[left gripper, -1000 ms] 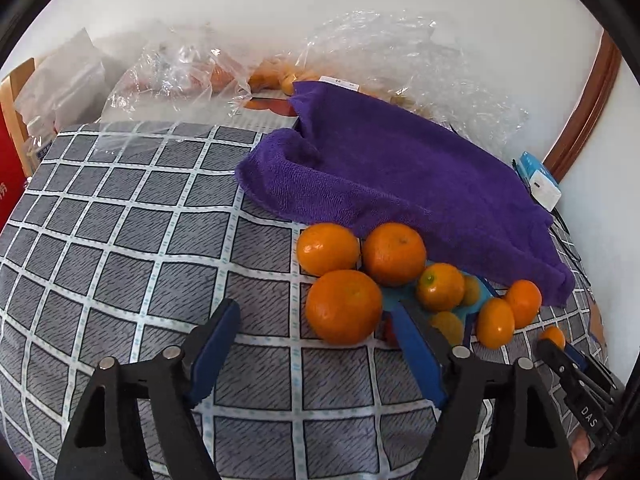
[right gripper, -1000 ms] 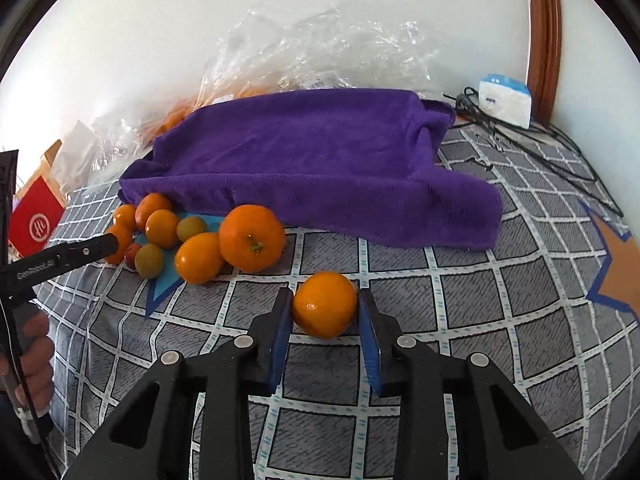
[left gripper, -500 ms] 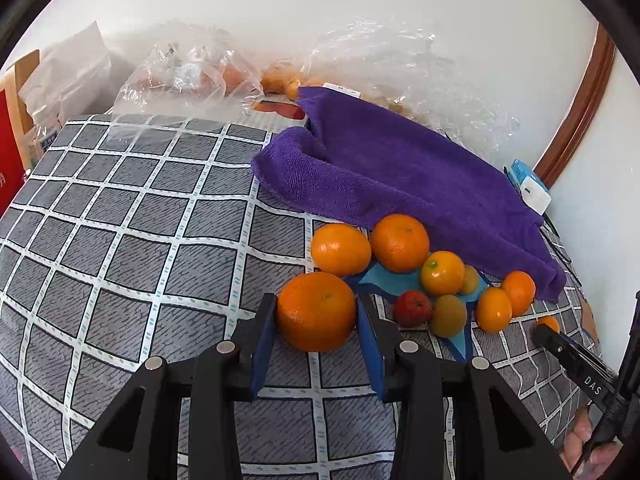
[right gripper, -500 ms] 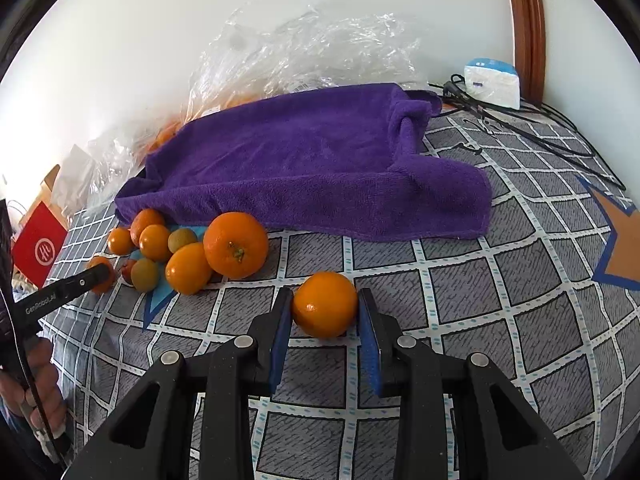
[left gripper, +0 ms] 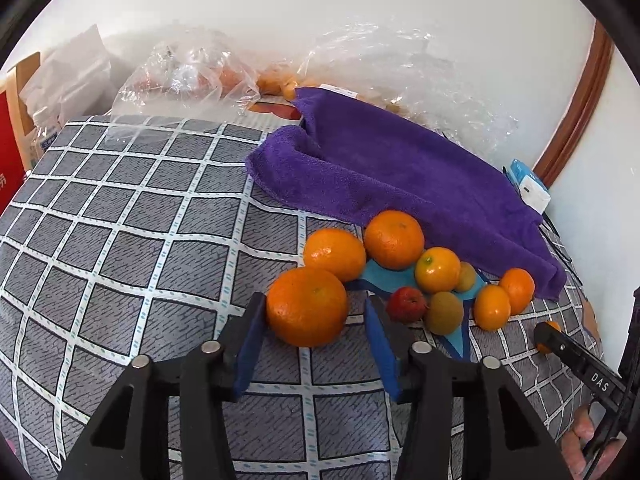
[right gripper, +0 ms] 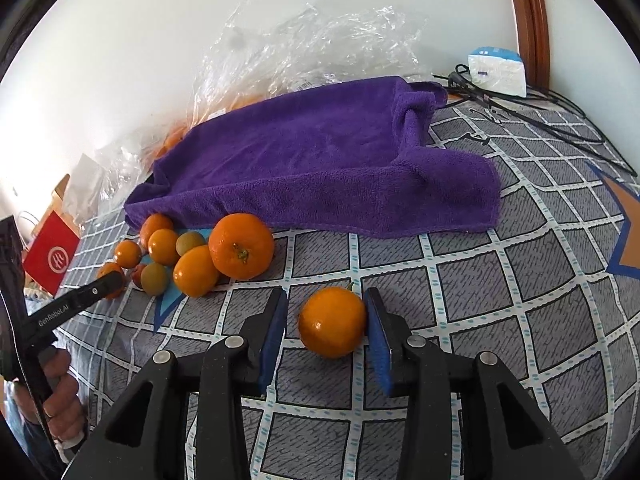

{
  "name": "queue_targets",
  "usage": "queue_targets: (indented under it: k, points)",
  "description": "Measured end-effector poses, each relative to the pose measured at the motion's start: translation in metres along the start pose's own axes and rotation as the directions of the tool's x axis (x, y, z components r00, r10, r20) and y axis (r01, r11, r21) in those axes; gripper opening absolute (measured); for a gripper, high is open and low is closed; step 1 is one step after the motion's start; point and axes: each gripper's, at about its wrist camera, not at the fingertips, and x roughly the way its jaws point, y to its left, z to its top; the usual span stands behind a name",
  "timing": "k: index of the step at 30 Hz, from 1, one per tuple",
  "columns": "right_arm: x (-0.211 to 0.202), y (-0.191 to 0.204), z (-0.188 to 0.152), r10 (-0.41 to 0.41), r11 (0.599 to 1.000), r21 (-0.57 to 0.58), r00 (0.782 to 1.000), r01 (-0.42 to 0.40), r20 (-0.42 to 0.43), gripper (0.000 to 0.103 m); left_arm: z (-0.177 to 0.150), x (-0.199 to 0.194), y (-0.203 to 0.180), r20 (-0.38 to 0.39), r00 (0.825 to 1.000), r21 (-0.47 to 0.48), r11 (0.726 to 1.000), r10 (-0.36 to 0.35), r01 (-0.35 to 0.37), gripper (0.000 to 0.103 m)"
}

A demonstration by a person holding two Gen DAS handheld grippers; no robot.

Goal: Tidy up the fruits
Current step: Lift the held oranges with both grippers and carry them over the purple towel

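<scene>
A large orange (left gripper: 306,306) rests on the checked cloth between the fingers of my left gripper (left gripper: 315,302). Its jaws are opening: the left pad touches the orange and the right pad stands clear. To the right lies a pile of fruit (left gripper: 436,270): oranges, kiwis and a small red fruit. In the right wrist view a smaller orange (right gripper: 332,322) sits between the fingers of my right gripper (right gripper: 325,298). These jaws are opening too, with a gap at the left pad. The same pile of fruit (right gripper: 240,246) lies to its left.
A purple towel (left gripper: 400,168) (right gripper: 320,152) is spread behind the fruit. Clear plastic bags (left gripper: 188,72) with more fruit line the wall. A red box (right gripper: 52,256) stands at the left edge. A white charger (right gripper: 498,70) and black cables (right gripper: 560,120) lie at the far right.
My left gripper came up around the large orange, shut on it, then parted its jaws. My right gripper's jaws have parted from the smaller orange that they held.
</scene>
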Motion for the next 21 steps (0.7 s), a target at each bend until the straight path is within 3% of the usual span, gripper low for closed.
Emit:
queue_targets:
  k: [9, 12, 21]
  points:
    - [0.0003, 0.0059, 0.0002, -0.039, 0.999, -0.028, 0.999, 0.039, -0.003, 0.04, 0.0008, 0.0004, -0.0046, -0.003, 1.0, 0.02, 1.0, 0.014, -0.014, 0.052]
    - [-0.0007, 0.0061, -0.0003, -0.045, 0.999, -0.028, 0.999, 0.045, -0.003, 0.04, 0.0009, -0.0016, -0.0016, 0.003, 1.0, 0.0, 1.0, 0.014, -0.014, 0.038]
    - [-0.0054, 0.0089, -0.0041, -0.112, 0.993, -0.039, 0.994, 0.111, -0.006, 0.039, -0.0016, -0.0061, -0.0008, 0.021, 1.0, -0.002, 1.0, -0.006, 0.006, 0.037]
